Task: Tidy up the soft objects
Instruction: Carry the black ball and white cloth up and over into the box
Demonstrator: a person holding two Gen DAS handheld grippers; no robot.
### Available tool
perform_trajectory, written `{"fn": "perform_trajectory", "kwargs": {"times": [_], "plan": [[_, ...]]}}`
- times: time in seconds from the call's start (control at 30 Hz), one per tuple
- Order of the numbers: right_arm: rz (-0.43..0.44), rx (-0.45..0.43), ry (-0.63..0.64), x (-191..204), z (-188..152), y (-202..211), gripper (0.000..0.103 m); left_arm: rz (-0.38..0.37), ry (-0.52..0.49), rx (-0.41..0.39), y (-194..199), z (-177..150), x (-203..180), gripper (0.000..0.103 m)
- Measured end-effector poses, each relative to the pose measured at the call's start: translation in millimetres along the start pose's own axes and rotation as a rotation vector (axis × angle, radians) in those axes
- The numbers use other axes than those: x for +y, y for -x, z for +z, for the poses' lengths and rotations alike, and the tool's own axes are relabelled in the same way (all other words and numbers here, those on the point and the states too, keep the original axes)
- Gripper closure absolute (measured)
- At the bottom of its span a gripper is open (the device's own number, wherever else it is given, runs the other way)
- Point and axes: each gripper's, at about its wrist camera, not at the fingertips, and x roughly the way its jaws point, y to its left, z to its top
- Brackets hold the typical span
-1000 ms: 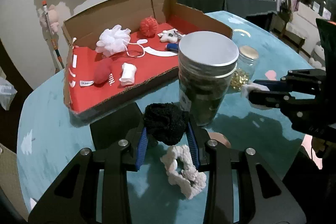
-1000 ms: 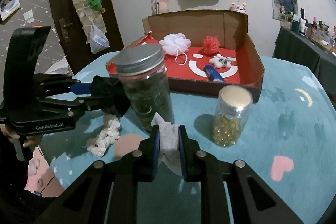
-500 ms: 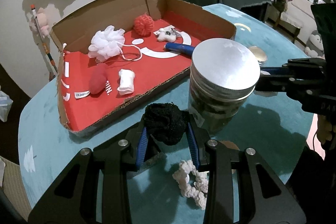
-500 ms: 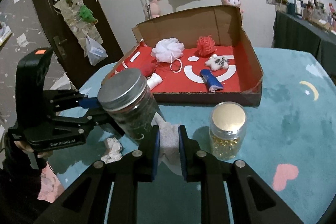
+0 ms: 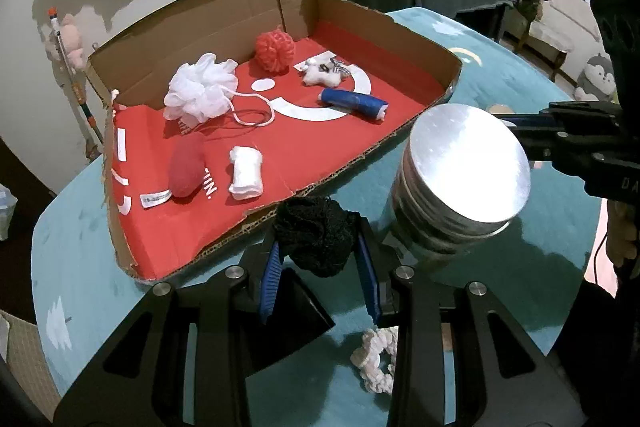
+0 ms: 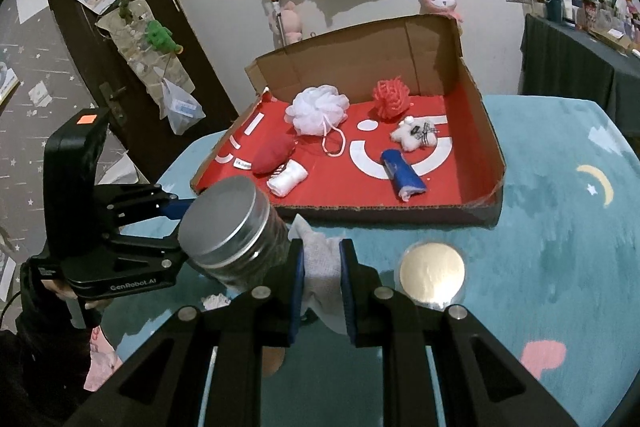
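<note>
Six soft items lie in the red-lined cardboard box (image 5: pixel 224 27) on the teal table (image 6: pixel 560 247); a metal-lidded jar (image 5: pixel 460 179) stands just before it; the left gripper (image 5: pixel 318 269) clamps a black scrunchie (image 5: pixel 316 235) at the box's near edge; the right gripper (image 6: pixel 322 279) pinches a white cloth (image 6: pixel 320 259).

Teal table (image 6: pixel 560 227), cardboard box (image 5: pixel 224 11), two jars (image 6: pixel 236 231), white scrunchie (image 5: pixel 374 355)
</note>
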Motion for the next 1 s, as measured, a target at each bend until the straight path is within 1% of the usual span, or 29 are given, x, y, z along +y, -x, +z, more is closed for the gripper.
{"fn": "perform_trajectory", "kwargs": {"times": [0.33, 0.6, 0.73, 0.8, 0.9, 1.0], "plan": [[0.005, 0.009, -0.004, -3, 18, -6, 0.084, -0.035, -0.012, 0.015, -8, 13, 9, 0.071], [0.003, 0.043, 0.027, -5, 39, -15, 0.084, -0.069, -0.015, 0.052, -19, 25, 18, 0.071], [0.011, 0.084, 0.06, -6, 56, -22, 0.084, -0.073, -0.008, 0.072, -26, 33, 26, 0.071], [0.0, 0.113, 0.092, -6, 66, -29, 0.084, -0.081, -0.003, 0.085, -31, 37, 31, 0.071], [-0.002, 0.161, 0.134, -6, 79, -41, 0.084, -0.09, -0.001, 0.109, -41, 44, 38, 0.071], [-0.002, 0.23, 0.196, -5, 94, -61, 0.084, -0.109, 0.006, 0.138, -53, 52, 45, 0.071]]}}
